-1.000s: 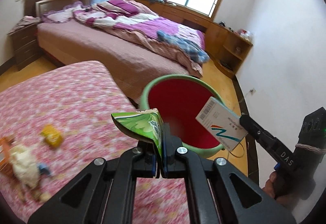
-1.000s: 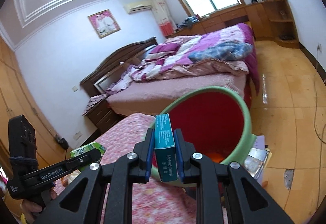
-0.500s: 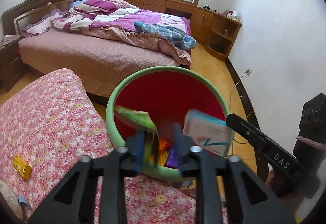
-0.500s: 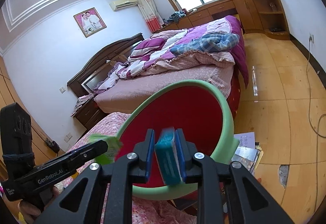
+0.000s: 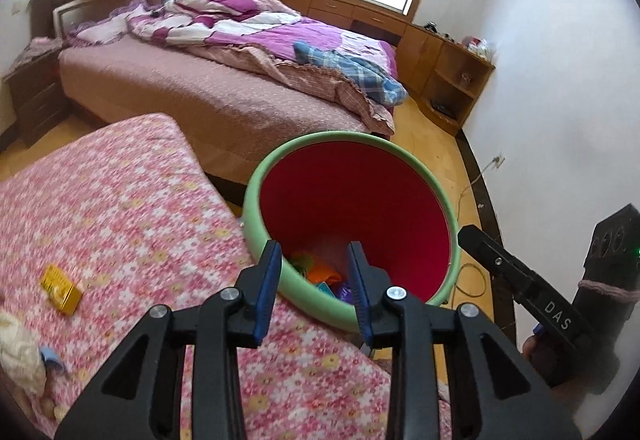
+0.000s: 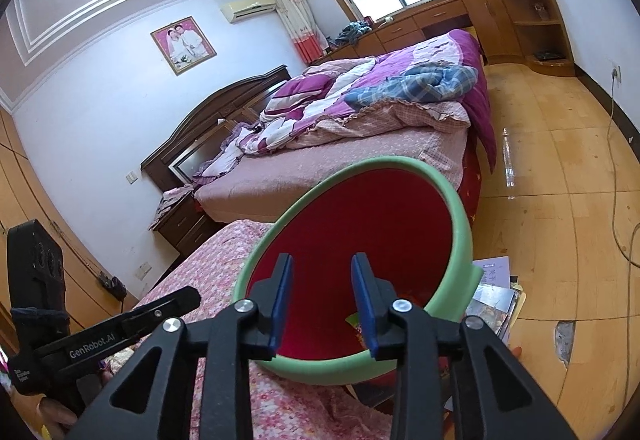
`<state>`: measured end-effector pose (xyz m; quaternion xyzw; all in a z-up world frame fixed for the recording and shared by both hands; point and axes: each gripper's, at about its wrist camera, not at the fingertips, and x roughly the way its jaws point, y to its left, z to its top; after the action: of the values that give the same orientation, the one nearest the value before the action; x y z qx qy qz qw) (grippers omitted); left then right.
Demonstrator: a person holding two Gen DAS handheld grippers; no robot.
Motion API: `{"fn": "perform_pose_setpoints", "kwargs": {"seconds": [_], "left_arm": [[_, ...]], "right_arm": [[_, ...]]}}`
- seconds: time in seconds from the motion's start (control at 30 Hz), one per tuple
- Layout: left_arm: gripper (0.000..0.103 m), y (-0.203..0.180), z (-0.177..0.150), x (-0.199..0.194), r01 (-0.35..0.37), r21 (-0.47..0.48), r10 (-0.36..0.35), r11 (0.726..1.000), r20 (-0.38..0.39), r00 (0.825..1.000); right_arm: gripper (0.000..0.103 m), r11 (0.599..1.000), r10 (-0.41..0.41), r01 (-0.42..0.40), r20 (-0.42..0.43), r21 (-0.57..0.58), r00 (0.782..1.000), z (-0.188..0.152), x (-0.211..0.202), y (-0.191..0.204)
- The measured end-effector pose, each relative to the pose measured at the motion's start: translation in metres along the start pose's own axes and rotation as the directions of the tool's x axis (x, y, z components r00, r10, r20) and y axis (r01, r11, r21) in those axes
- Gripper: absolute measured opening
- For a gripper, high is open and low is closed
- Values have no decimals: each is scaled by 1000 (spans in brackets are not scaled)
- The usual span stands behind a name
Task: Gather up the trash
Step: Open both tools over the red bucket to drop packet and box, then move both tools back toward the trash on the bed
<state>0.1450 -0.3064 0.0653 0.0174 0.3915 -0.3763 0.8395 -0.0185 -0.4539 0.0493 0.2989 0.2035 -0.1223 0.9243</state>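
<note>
Red inside and pale green around the rim, the round plastic trash bin [image 5: 352, 208] stands on the wooden floor against the corner of the pink floral-covered mattress [image 5: 112, 208]. The left gripper [image 5: 314, 260] hangs over the bin's near rim with its blue-padded jaws spread and nothing between them. The right gripper [image 6: 322, 280] points into the bin's mouth from the other side; its jaws have just been opening and stand apart, gripping nothing. Crumpled wrappers in orange, green and purple [image 5: 320, 274] lie at the bottom of the bin, seen between the left gripper's fingers. On the mattress a small yellow cardboard box [image 5: 61, 289] lies well apart from the bin, and a wad of white tissue [image 5: 18, 352] sits at the left edge of the left wrist view. Loose magazines [image 6: 494, 296] lie on the floor just beside the bin.
</note>
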Motion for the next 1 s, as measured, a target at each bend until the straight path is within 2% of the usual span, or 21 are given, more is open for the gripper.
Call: {"fn": "perform_pose_setpoints", "kwargs": {"seconds": [0.37,0.6,1.0], "left_arm": [[34,32,-18,-40,-50,-116,52,992,12,999],[34,52,-31,-72,-92,-170,98,981,30,995],[34,95,-58,-123,-187,-281,209,941,53,976]], "right_arm": [[48,999,32,-34,-36,-42,999,-9,-11,32],[51,994,63,-71,-89,-87,994,-21,-14,62],[57,980,110,-136,-176,-144,978,-46,-16,108]]}}
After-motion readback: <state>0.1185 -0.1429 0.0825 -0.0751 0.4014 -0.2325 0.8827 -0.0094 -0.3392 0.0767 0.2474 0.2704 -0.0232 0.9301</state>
